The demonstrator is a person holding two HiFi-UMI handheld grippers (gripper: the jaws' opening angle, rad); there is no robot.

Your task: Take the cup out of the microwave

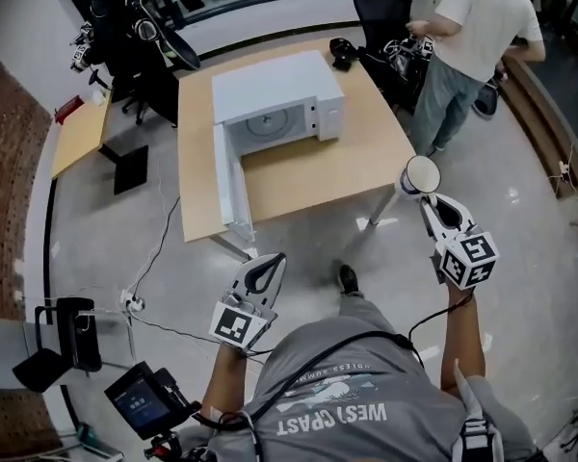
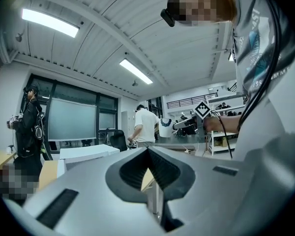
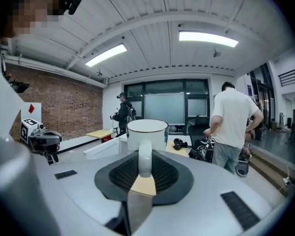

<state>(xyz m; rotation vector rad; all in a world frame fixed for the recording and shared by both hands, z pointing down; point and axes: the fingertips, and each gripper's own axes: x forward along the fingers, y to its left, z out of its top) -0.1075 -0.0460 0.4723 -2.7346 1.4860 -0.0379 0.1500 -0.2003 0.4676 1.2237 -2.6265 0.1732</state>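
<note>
while the right gripper [image 1: 426, 200] fingers [image 3: 119, 173] clamp only the cup [image 3: 147, 131] handle [image 3: 144, 161] over the floor [image 1: 520, 219], a jolt could drop it; the left gripper [image 1: 272, 261] fingers [image 2: 132, 168] are together, empty.

**Cam setup**
My head view looks steeply down from above, mid-range, on the table [image 1: 366, 166] w/ microwave [image 1: 270, 85]. Both gripper views ride low, facing approx. level across the room. All three share microwave + far standing person [image 1: 482, 17].
</note>
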